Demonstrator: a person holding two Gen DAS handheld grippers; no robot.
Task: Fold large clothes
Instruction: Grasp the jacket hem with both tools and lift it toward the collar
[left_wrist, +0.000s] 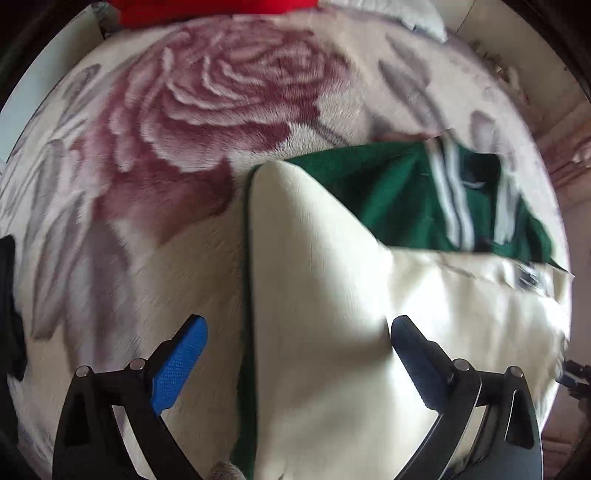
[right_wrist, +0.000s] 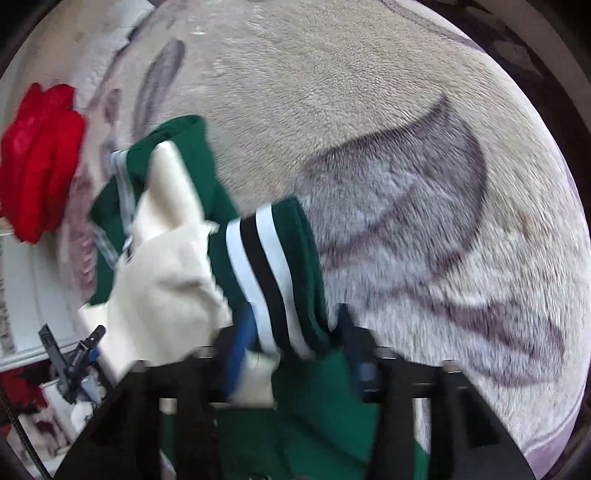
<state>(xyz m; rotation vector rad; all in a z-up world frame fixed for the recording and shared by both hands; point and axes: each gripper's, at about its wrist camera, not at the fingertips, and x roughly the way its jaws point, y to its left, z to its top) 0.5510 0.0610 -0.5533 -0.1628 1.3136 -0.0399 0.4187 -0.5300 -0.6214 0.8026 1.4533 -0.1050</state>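
A large green and cream jacket (left_wrist: 332, 266) with white and black striped trim lies on a plush rose-patterned blanket (left_wrist: 177, 122). My left gripper (left_wrist: 295, 343) is open, its blue pads (left_wrist: 177, 365) on either side of the cream sleeve, which lies between them. In the right wrist view the same jacket (right_wrist: 173, 280) hangs bunched, and my right gripper (right_wrist: 295, 350) is closed on its striped green cuff (right_wrist: 269, 280), holding it above the blanket (right_wrist: 406, 184). The view is blurred by motion.
A red cloth (left_wrist: 214, 9) lies at the blanket's far edge, also in the right wrist view (right_wrist: 40, 162). A white pillow (left_wrist: 413, 16) lies at the back right. A dark item (left_wrist: 9, 306) sits at the left edge. The other gripper (right_wrist: 74, 362) shows low left.
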